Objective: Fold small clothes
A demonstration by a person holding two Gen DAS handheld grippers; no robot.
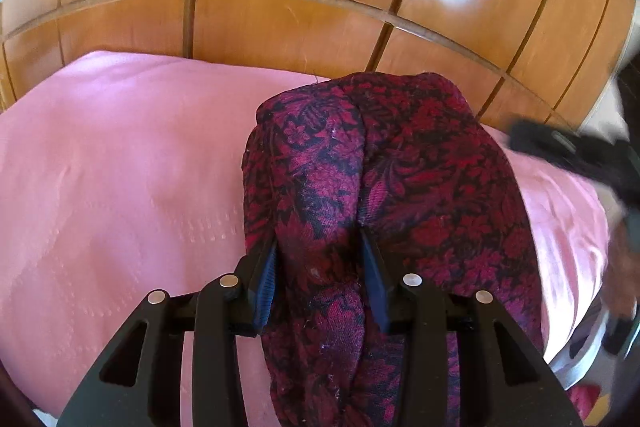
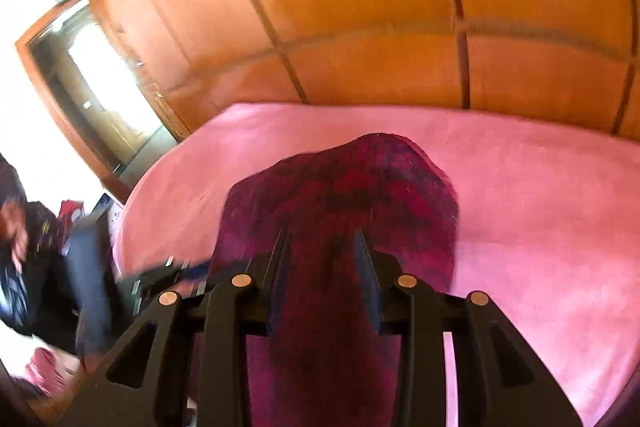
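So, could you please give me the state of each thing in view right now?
Floral garment: bunched, lying on the pink sheet.
Left gripper: fabric between its jaws, grip unclear.
Right gripper: fabric between its jaws, view blurred.

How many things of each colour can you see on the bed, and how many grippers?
Pink bed sheet: 1
Dark red and black flowered cloth: 1
Black grippers: 2, the left gripper and the right gripper, each with the cloth bunched between its fingers
Total: 4
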